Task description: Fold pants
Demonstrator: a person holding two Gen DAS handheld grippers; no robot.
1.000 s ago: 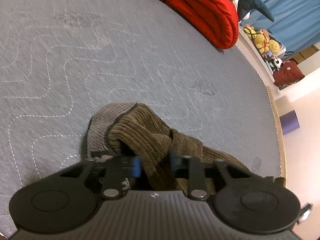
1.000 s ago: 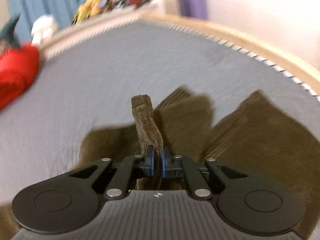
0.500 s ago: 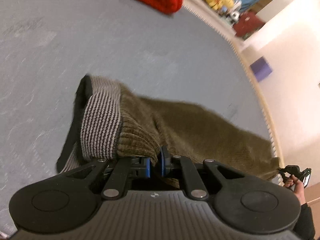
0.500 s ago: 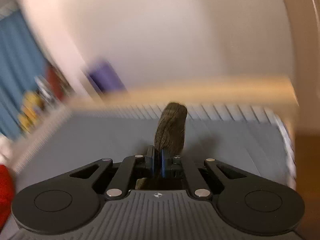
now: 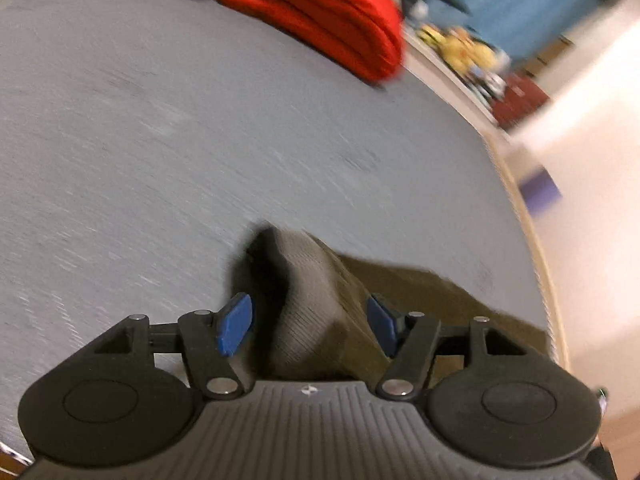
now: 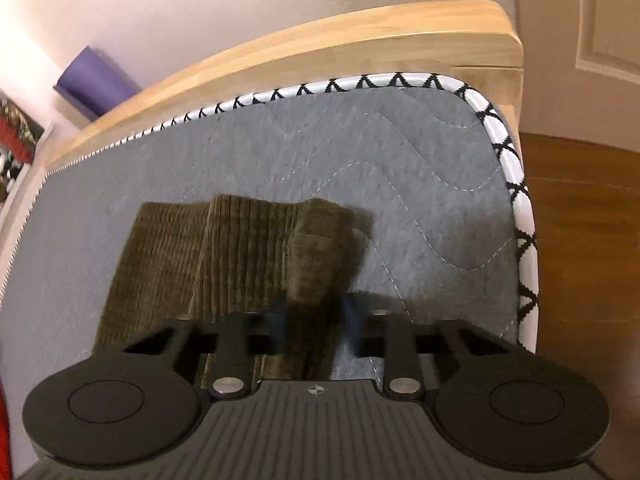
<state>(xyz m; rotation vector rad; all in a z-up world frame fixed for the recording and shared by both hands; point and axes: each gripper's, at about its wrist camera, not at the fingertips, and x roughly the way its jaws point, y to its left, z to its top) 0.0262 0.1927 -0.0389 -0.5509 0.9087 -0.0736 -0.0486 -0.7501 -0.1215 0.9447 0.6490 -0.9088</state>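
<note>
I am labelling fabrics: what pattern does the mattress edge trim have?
White trim with black crossing zigzag lines, clearest in the right wrist view.

Pants (image 6: pixel 240 248) are ribbed brown corduroy (matt); mattress (image 6: pixel 420 184) is quilted grey cloth; frame (image 6: pixel 320 44) is smooth wood.

My left view smeared: plush toys (image 5: pixel 472 50) unreadable. My right gripper (image 6: pixel 314 322) blue pads (image 6: pixel 352 320) blurred. Pants (image 6: pixel 248 264) lower part hidden behind my body; purple box (image 6: pixel 94 80) partly hidden.
</note>
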